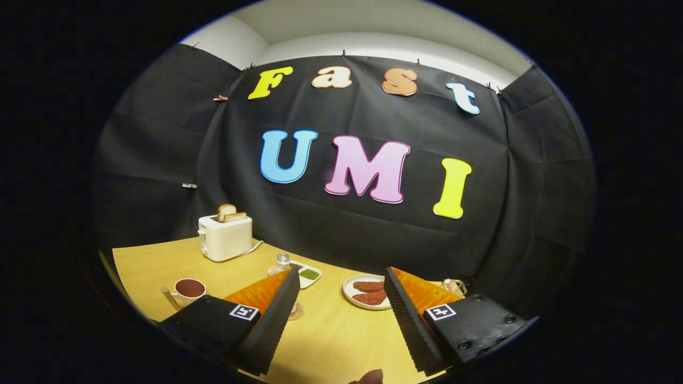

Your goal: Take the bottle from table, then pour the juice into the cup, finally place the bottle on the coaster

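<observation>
Gripper view: wooden table (331, 330), gripper (339, 312) raised above it with fingers spread wide, nothing between them, touching nothing. Bare tabletop in the gap.

Bottle (282, 261): small clear one with a cap, just beyond the left finger's tip, which hides its lower part. A round coaster (295, 312) peeks out beside that same finger, under or right by the bottle; can't tell if the bottle stands on it. Cup (189, 289) sits further left, near the table edge, dark reddish inside. Could be juice, could be the cup's own colour; can't tell.

Other stuff: white toaster (224, 237) with toast at the back left, small dish (308, 276) with green bits just behind the bottle, plate (369, 292) with reddish-brown pieces between the fingers and beyond them. Small glass item past the right finger, too hidden to name. A bit of a fingertip (371, 376) at the near edge.

Progress, my read: ambiguous. Bottle not in the gripper, so either nothing has begun, or pour and placement are done. If starting, everything is left: grab, pour, set on the coaster.
</observation>
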Available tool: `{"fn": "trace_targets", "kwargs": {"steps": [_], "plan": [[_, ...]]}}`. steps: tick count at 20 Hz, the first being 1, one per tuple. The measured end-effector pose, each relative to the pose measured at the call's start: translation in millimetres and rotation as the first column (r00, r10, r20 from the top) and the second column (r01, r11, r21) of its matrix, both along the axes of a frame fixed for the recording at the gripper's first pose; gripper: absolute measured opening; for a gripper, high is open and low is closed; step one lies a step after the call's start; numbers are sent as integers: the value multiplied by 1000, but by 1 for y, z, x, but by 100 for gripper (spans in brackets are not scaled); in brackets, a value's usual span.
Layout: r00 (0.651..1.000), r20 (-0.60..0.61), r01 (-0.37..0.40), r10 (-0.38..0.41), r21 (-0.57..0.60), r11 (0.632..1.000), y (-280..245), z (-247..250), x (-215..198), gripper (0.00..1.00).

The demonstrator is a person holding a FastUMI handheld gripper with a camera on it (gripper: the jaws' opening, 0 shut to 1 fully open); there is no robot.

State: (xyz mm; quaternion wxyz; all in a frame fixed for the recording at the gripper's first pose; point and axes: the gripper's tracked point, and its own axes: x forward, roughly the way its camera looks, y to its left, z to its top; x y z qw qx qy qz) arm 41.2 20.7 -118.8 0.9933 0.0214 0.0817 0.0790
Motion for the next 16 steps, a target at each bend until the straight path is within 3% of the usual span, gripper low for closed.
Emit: {"fn": "trace_targets", "kwargs": {"steps": [7, 16], "plan": [[998, 22, 55, -55, 6, 998, -42, 43, -20, 97], [991, 47, 128, -126, -43, 991, -80, 53, -37, 97]]}}
